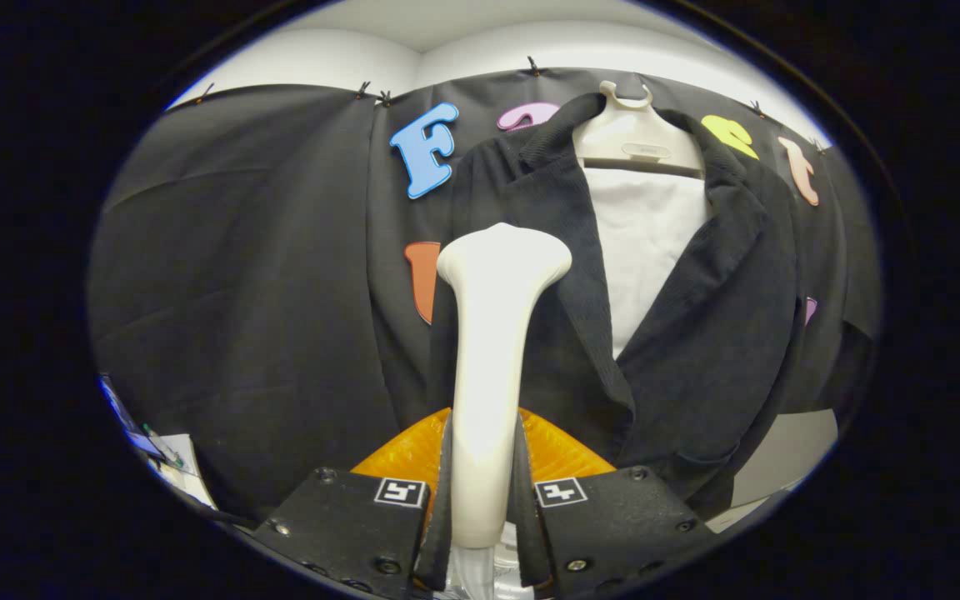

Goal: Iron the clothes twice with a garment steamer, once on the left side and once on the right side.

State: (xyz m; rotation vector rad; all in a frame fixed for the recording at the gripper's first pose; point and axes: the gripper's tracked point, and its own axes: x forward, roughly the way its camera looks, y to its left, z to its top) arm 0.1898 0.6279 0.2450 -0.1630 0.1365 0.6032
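Far left, near level: a small stack of papers (173,460) on a surface, partly cut off, contents too small to tell.

Left to centre, far: black cloth booth wall (238,275), hung from small clips along its top edge, with a pale ceiling above it.

Centre, near: gripper (484,500), two black fingers (443,500) rising on either side of a handle, each finger mounted on a black block bearing a square black-and-white marker. Both fingers press on the handle; the gripper is clenched around it.

Centre: garment steamer (492,350), cream-white, held upright between the fingers. Slim handle widening upward into a flared head. The head stands in front of the left front panel of the jacket, at about lapel height; whether it touches the fabric cannot be told. A clear hose leaves the bottom of the handle, between the finger blocks.

Centre, near, behind the handle: orange ribbed dome-shaped object (401,457), just beyond the finger blocks, partly hidden by them and by the steamer.

Centre to right, far: black jacket (697,333), fine ribbed weave, hanging open against the wall. Lapels folded back. Left panel behind the steamer, right panel hanging free.

Inside the jacket opening: white shirt (642,242), visible as a narrowing strip between the lapels.

Top, centre-right: cream plastic hanger (637,137), broad-shouldered, carrying both garments, its hook at the top edge of the wall.

Far right, near: pale surface (788,458) below the jacket hem.
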